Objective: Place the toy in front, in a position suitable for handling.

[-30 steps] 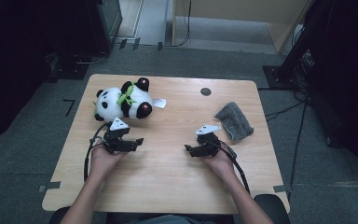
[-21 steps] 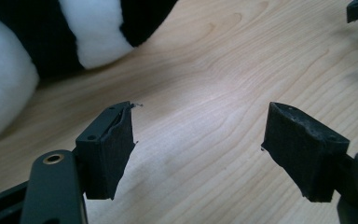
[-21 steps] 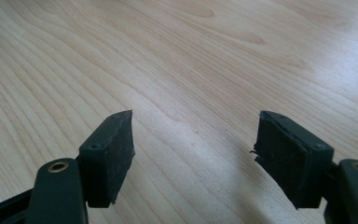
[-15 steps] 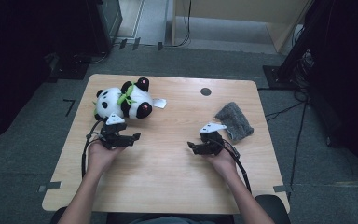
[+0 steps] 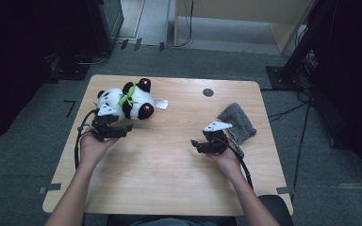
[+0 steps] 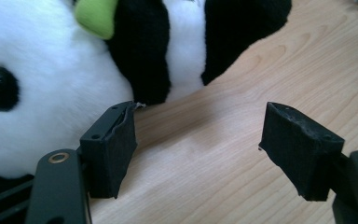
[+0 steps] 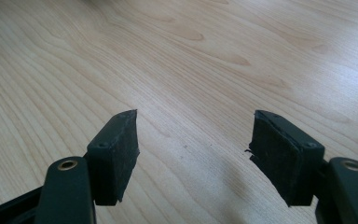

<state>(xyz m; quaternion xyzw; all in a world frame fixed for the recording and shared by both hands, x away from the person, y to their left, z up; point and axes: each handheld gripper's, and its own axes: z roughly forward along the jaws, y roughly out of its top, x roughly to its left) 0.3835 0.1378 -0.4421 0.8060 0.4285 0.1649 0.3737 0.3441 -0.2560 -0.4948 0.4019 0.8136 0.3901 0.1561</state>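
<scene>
Left claw [image 6: 198, 140] open, lately narrowing, nothing between, close beside plush panda [image 6: 51, 84]. Right claw [image 7: 193, 154] likewise over bare worktop [image 7: 214, 56]; grey cloth [image 5: 238, 123] seen from high view.

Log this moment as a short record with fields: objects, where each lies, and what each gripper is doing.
surface: wooden table
toy: panda plush, lying at the table's far left
cloth: grey cloth, crumpled at the right side
left gripper: open, nothing between the jaws, right by the panda plush; jaws have just been closing a little
right gripper: open over bare wood beside the grey cloth; jaws have just been closing
</scene>
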